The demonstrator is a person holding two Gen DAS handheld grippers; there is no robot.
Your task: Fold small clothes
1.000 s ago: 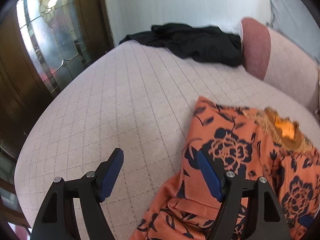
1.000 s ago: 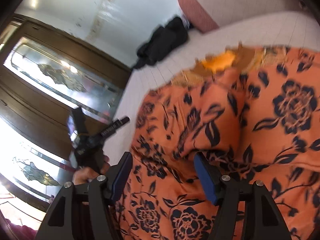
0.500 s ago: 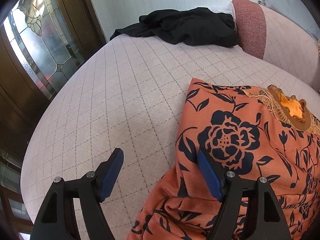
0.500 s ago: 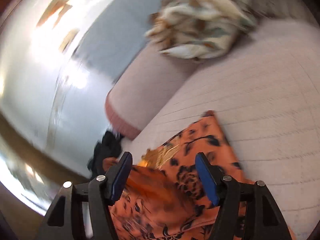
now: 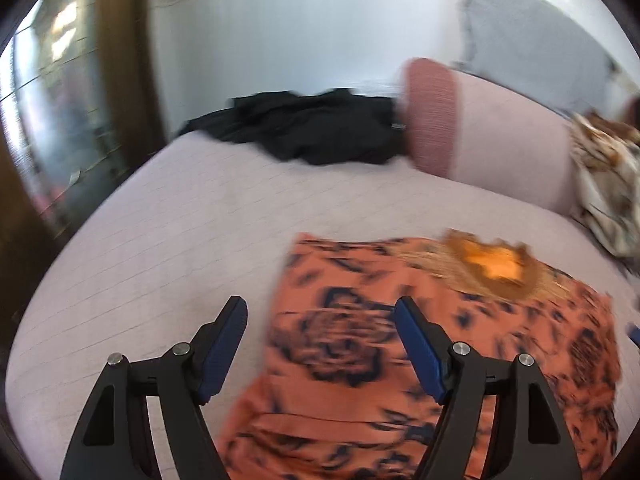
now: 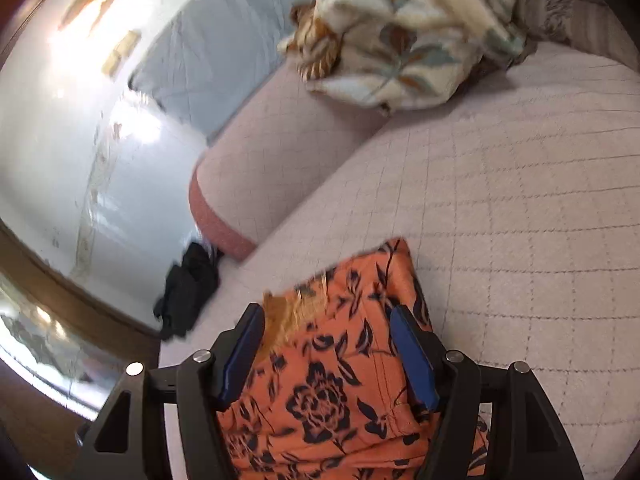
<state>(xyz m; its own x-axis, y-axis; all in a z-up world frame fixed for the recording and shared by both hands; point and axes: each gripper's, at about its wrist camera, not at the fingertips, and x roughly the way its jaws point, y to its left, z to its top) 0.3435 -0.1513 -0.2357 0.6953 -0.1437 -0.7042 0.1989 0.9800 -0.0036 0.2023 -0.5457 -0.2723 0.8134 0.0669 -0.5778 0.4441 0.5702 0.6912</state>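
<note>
Grippers, left (image 5: 320,344) and right (image 6: 326,344), gape over orange floral garment (image 6: 340,392).

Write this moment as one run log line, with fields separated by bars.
task: fold small clothes | left tongs: open, over orange floral garment | right tongs: open, over garment | surface: quilted bed

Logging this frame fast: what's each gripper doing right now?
Left gripper: open, holding nothing, over the orange dress.
Right gripper: open, dress between its fingers, not clamped.
</note>
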